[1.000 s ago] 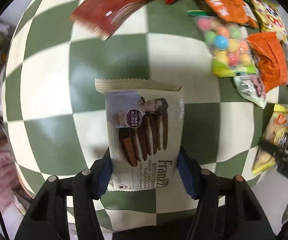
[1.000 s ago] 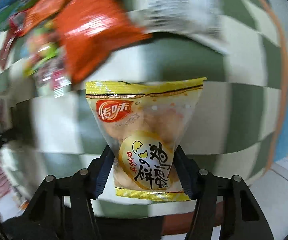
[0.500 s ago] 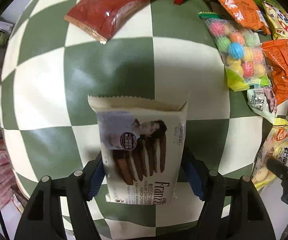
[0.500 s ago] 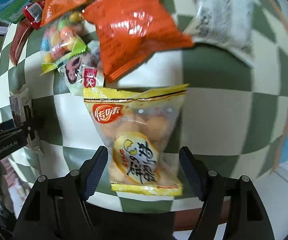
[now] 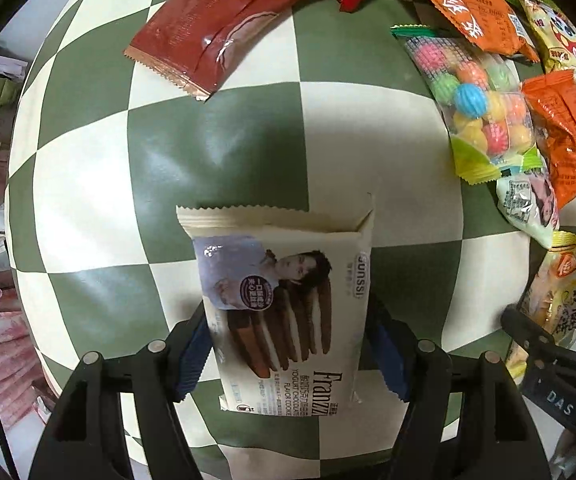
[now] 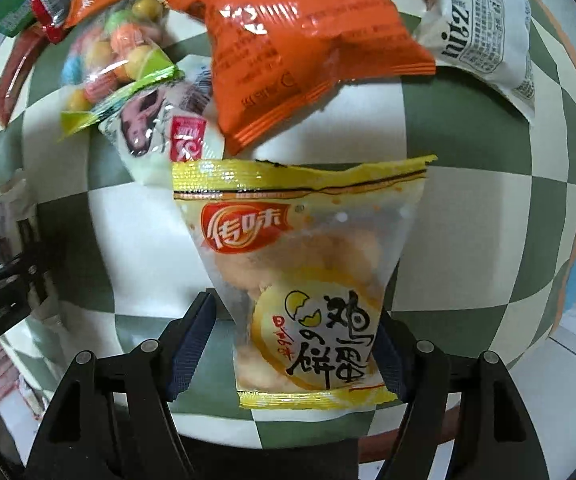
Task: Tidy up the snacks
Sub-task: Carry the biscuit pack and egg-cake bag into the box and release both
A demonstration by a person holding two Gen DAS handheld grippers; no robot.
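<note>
Checkered table [image 5: 215,152]: your left gripper [image 5: 288,354], jaws just narrowing yet slack, straddles the flat cream cookie packet [image 5: 283,304]. Your right gripper [image 6: 296,346], spread, brackets the yellow egg-biscuit bag [image 6: 300,272] lying below the snack pile.

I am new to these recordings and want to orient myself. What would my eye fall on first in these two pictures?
First, the cream cookie pack lying on the green-and-white checkered table, between the fingers of the left gripper. In the right wrist view, a yellow egg-biscuit bag lies the same way in front of the right gripper. Beyond it, a bright orange bag tops a heap of snacks, beside a bag of colourful candy balls.
</note>
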